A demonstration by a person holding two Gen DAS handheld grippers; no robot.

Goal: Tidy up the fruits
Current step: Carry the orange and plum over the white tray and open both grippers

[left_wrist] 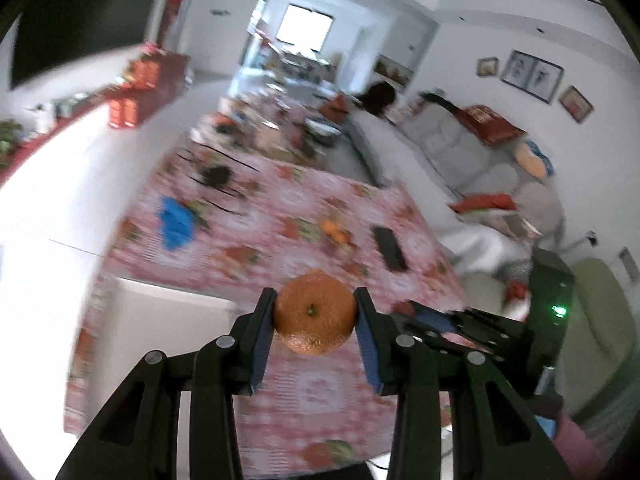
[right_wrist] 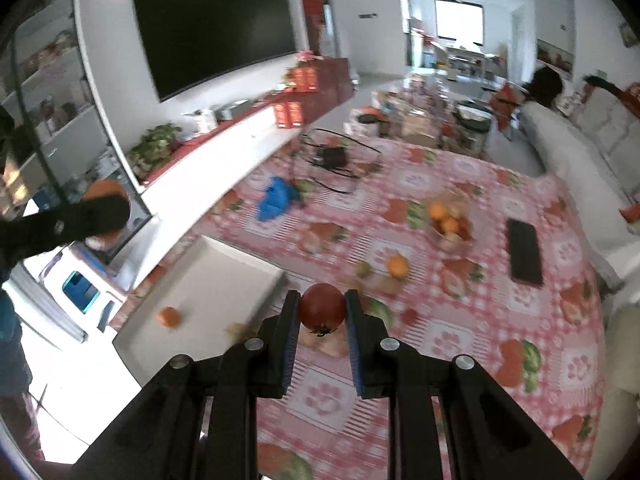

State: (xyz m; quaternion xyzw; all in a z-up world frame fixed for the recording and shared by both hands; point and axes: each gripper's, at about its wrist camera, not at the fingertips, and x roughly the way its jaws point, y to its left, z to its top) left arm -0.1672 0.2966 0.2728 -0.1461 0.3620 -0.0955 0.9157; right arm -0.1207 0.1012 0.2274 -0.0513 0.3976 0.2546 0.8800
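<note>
Round, dimpled orange [left_wrist: 315, 312] with a green stem, low centre of the left view, clamped between the left gripper [left_wrist: 315, 314] pads. Smooth red tomato [right_wrist: 322, 307], low centre of the right view, pinched by the right gripper [right_wrist: 322, 312]. Below, red-checked tablecloth [right_wrist: 460, 344]; white tray [right_wrist: 224, 280] at left holding a small orange fruit [right_wrist: 169, 317].

Bright daylight floods from a glaring rectangular window [left_wrist: 306, 26] far beyond the jaws; background smears with motion blur, fisheye edges curve darkly.
</note>
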